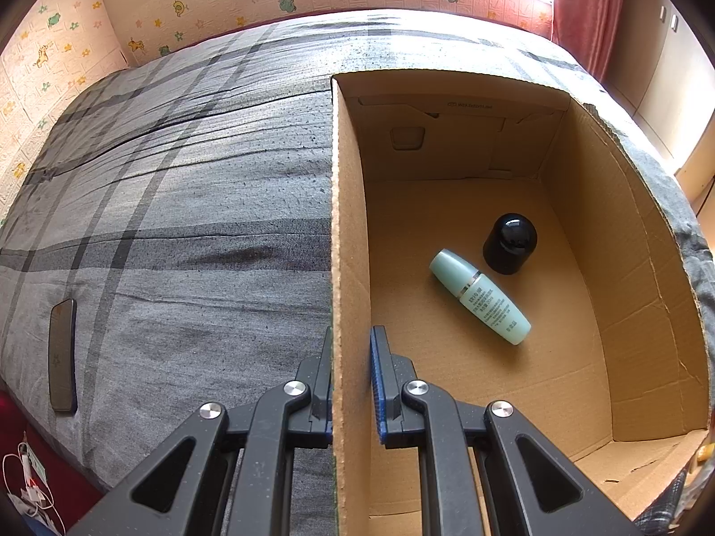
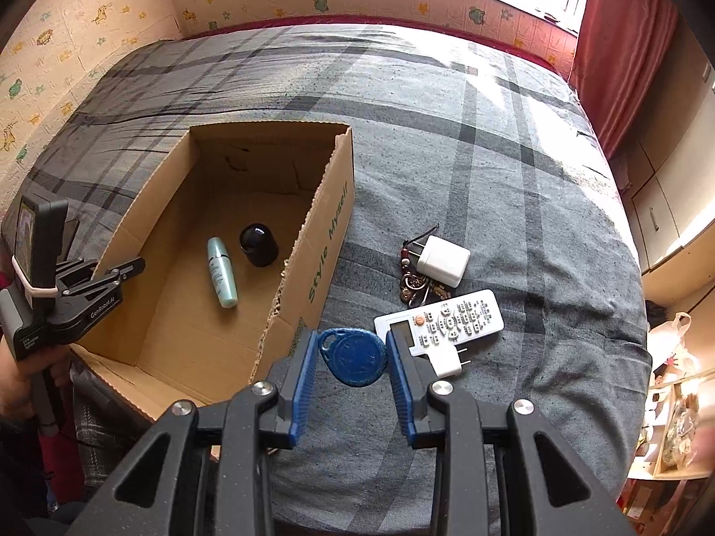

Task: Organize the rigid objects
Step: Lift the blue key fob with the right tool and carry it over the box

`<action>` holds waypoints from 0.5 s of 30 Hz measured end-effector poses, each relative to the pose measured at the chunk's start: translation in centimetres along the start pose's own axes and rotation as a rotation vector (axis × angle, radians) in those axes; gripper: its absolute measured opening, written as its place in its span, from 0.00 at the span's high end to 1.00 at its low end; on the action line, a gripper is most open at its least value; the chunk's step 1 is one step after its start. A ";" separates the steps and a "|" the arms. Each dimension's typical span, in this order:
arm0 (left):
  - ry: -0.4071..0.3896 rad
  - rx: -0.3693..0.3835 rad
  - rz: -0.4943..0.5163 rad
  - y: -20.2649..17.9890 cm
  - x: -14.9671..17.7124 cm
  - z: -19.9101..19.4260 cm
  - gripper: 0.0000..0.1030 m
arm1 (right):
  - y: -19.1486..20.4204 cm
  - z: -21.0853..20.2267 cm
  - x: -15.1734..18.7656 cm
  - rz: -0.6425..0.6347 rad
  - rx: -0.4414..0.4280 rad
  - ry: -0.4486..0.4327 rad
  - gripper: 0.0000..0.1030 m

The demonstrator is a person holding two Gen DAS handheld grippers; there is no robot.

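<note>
Holding the blue tag (image 2: 355,357) by its thin edges, your right gripper (image 2: 353,359) could let it twist and slip out onto the bed (image 2: 491,178) before it gets over the box (image 2: 328,232). Your left gripper (image 1: 353,384) is clamped on the box wall, so don't tug, or the box tips. Inside lie a green bottle (image 1: 480,297) and, just behind it, a black cap (image 1: 509,243).

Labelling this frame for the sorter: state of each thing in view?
Cardboard box: open-topped, wall clamped by left gripper.
Green bottle: lying in box.
Black jar: upright in box.
Blue key fob: held by right gripper.
Remote, white charger, keys: on bed.
</note>
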State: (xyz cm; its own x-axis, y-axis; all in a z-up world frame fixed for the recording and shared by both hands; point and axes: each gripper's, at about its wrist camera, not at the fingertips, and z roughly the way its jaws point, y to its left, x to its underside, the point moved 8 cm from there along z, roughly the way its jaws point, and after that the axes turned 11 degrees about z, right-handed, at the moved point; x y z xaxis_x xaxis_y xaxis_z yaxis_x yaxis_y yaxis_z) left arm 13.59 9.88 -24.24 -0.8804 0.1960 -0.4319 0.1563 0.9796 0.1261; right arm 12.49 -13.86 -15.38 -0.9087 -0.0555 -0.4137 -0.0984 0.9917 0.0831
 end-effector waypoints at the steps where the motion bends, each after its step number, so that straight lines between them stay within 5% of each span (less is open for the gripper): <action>1: 0.000 0.000 -0.001 0.0 0.0 0.0 0.87 | 0.4 0.0 -0.3 -0.008 -0.005 -0.004 0.68; 15: -0.002 0.005 -0.005 0.1 0.2 0.0 0.87 | 6.7 1.8 -2.5 -0.108 -0.077 0.006 0.68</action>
State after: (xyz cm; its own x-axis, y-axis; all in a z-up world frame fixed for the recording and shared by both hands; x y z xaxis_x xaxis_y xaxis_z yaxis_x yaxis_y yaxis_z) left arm 13.46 9.98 -24.29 -0.8801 0.1911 -0.4346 0.1542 0.9808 0.1191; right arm 14.84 -6.88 -15.43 -0.8935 -0.1628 -0.4185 -0.2269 0.9679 0.1079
